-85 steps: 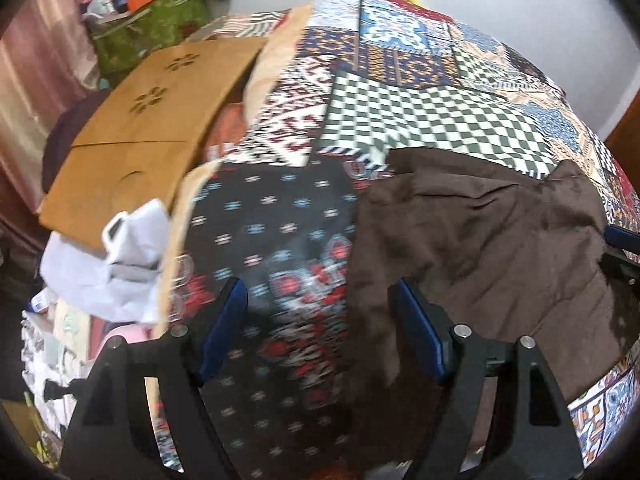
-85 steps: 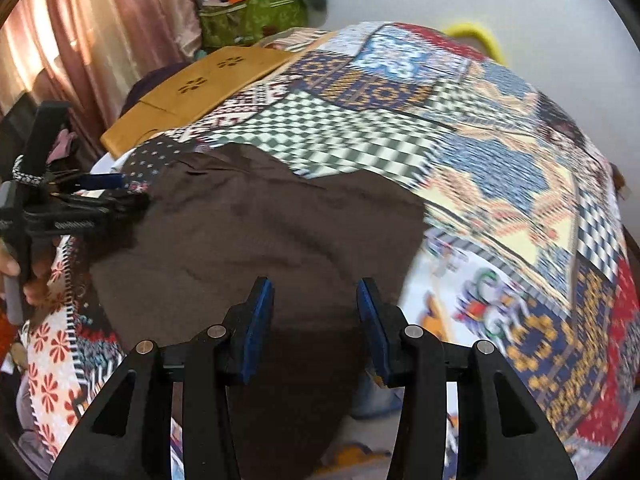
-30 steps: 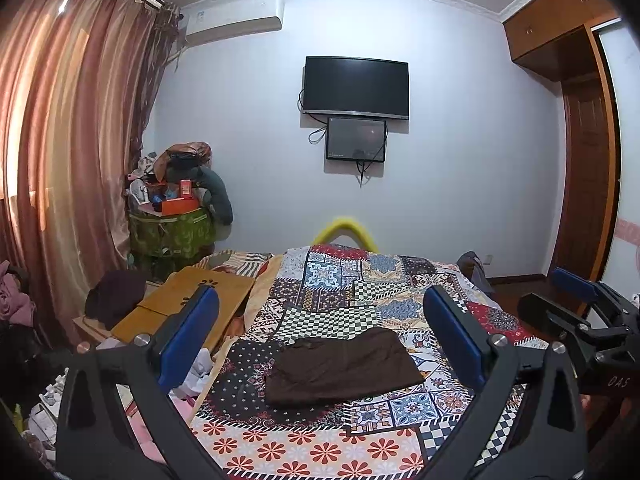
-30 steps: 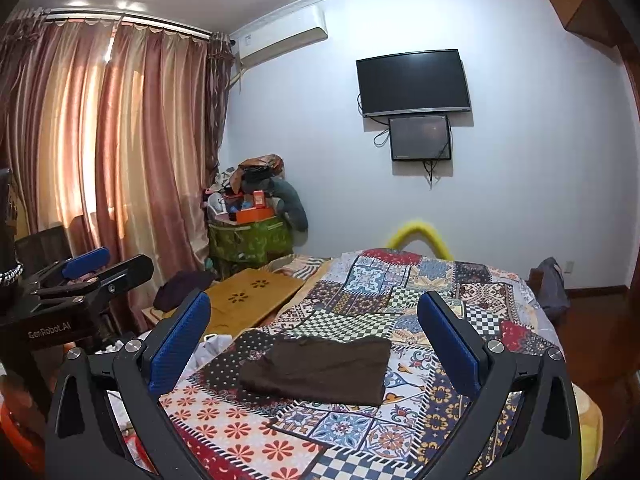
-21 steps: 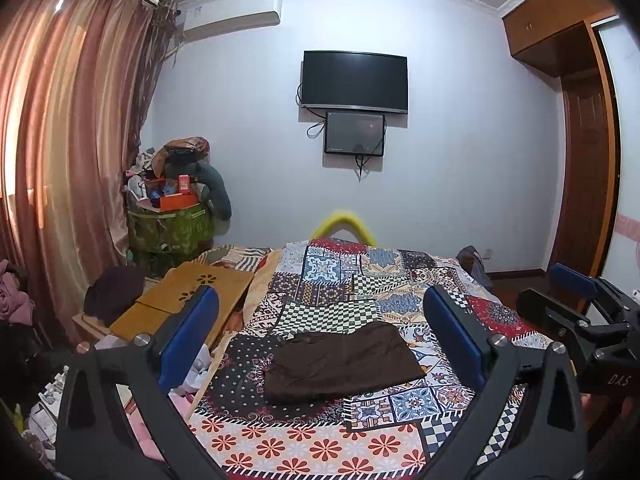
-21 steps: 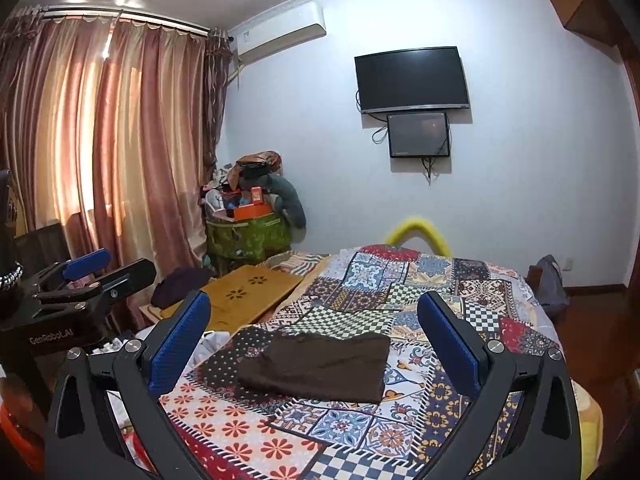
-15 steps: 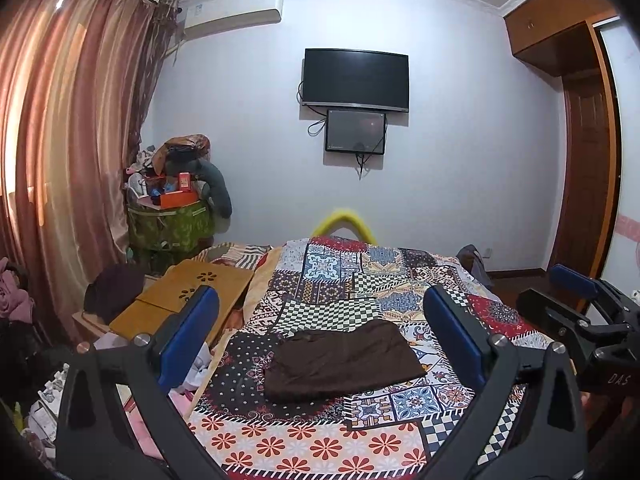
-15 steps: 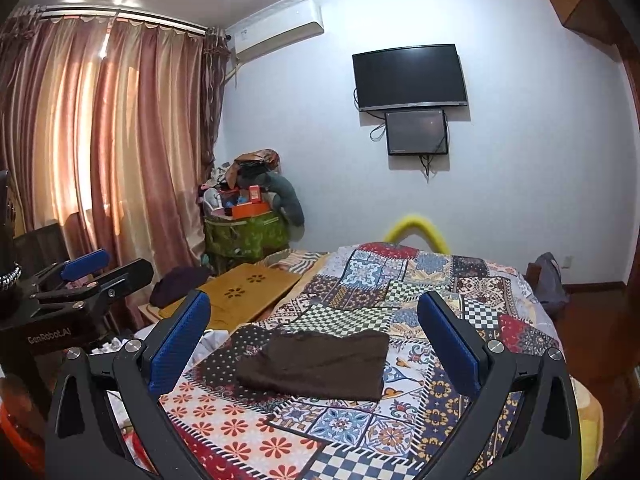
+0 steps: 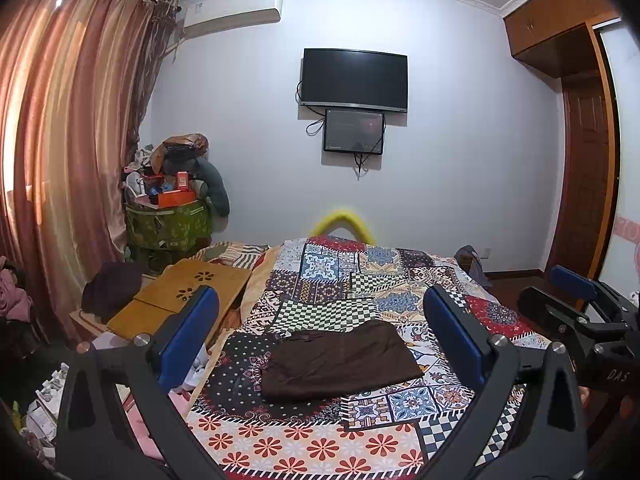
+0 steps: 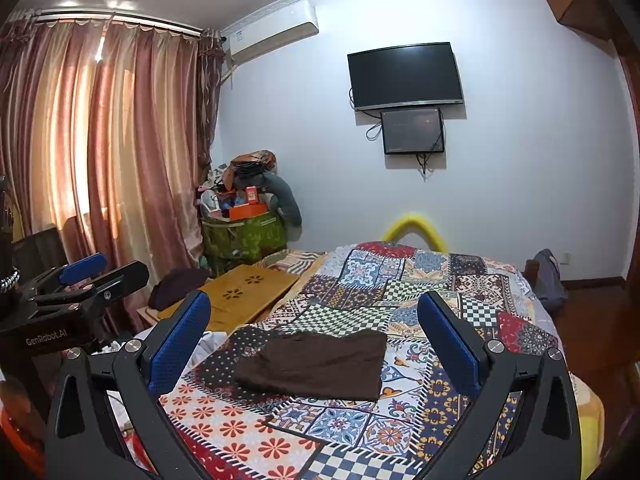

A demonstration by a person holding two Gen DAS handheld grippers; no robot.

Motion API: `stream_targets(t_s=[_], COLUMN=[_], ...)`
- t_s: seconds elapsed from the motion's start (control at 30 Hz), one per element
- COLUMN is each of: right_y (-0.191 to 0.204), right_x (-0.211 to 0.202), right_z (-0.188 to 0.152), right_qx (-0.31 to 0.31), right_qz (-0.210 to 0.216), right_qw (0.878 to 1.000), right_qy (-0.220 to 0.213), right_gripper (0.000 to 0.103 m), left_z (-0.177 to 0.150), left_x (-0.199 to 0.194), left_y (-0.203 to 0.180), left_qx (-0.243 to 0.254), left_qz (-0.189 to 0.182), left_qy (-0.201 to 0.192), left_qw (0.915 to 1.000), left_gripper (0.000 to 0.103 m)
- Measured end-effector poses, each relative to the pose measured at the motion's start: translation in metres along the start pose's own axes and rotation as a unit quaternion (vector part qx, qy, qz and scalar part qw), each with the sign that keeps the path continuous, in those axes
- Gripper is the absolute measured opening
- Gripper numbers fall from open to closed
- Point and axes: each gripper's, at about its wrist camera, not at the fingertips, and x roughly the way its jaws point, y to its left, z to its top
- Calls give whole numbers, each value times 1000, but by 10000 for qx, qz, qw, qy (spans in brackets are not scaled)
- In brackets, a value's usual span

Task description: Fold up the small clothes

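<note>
Patchwork bedspread (image 9: 332, 280) under folded brown garment (image 9: 340, 360)

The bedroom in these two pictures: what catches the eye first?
Probably the loud patchwork bedspread, with a dark brown folded garment lying flat near its middle. Framing that are the blue-padded jaws of the left gripper and right gripper, both wide open and holding nothing. Behind, a black television hangs on the pale wall.
</note>
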Motion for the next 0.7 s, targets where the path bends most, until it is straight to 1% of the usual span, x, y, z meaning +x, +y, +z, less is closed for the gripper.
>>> stream_targets(t_s=[0.7], right_y=[-2], right_x=[-1], right_z=[0], right_qx=[38], right_qz=[-11], right_qw=[10000], right_qy=[-18], right_gripper=[103], left_z=[1], left_x=[4], left_y=[6], left_qx=[-54], left_qz=[-206], left_qy=[53], left_qw=[9998], left_gripper=[103])
